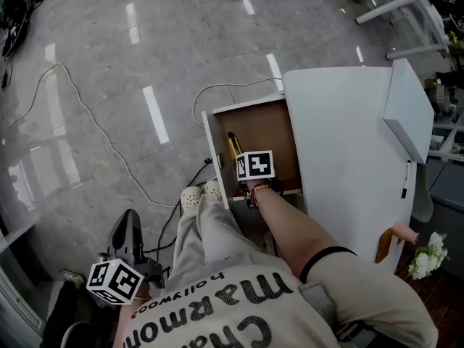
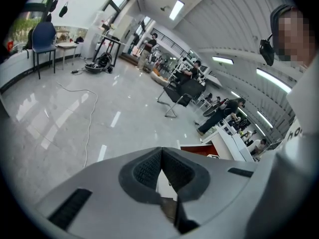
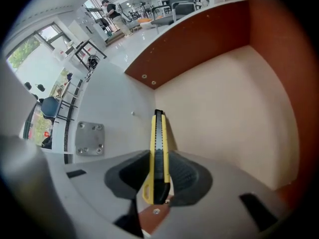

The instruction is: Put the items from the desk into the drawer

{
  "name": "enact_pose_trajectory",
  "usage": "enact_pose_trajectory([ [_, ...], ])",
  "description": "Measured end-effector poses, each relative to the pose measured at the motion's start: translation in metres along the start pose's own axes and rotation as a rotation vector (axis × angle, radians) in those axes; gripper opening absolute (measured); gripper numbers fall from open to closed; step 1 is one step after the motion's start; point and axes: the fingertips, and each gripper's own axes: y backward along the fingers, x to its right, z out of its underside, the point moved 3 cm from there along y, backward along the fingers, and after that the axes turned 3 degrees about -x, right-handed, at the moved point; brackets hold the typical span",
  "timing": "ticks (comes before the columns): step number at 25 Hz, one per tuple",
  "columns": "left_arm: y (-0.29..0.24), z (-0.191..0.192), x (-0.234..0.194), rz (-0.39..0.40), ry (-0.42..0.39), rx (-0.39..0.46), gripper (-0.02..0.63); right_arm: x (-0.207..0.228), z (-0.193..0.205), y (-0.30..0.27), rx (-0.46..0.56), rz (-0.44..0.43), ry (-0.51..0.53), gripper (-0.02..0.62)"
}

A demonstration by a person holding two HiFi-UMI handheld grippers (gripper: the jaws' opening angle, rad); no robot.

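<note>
The right gripper (image 3: 158,157) is closed on a yellow-and-black plastic utility knife (image 3: 158,133). Both pads press the knife's flat sides near its rear end, and its front end projects straight out beyond the jaws.

In the head view the right gripper is steeply inclined downward inside the open drawer with white sides and reddish-brown inner walls (image 1: 264,125). The utility knife is therefore within the drawer, close to the white side wall on the left of that view. The right gripper view shows the knife's front end near the pale drawer floor. Contact with the floor cannot be determined.

The drawer projects from beneath the white rectangular worktop (image 1: 341,143). A slim white pen with a dark tip (image 1: 404,179) lies on the worktop near its far edge, well apart from the drawer.

The left gripper (image 2: 161,152) is closed with its pads meeting at the tips and nothing between them. In the head view it is beside the person's leg, above the grey floor (image 1: 109,71), well apart from the drawer.
</note>
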Motion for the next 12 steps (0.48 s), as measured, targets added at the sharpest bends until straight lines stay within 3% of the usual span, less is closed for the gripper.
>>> enact_pose_trajectory([
  [12,-0.016,0.017,0.002,-0.003,0.009,-0.049,0.002,-0.003,0.013,-0.03,-0.089,-0.029,-0.015,0.12],
])
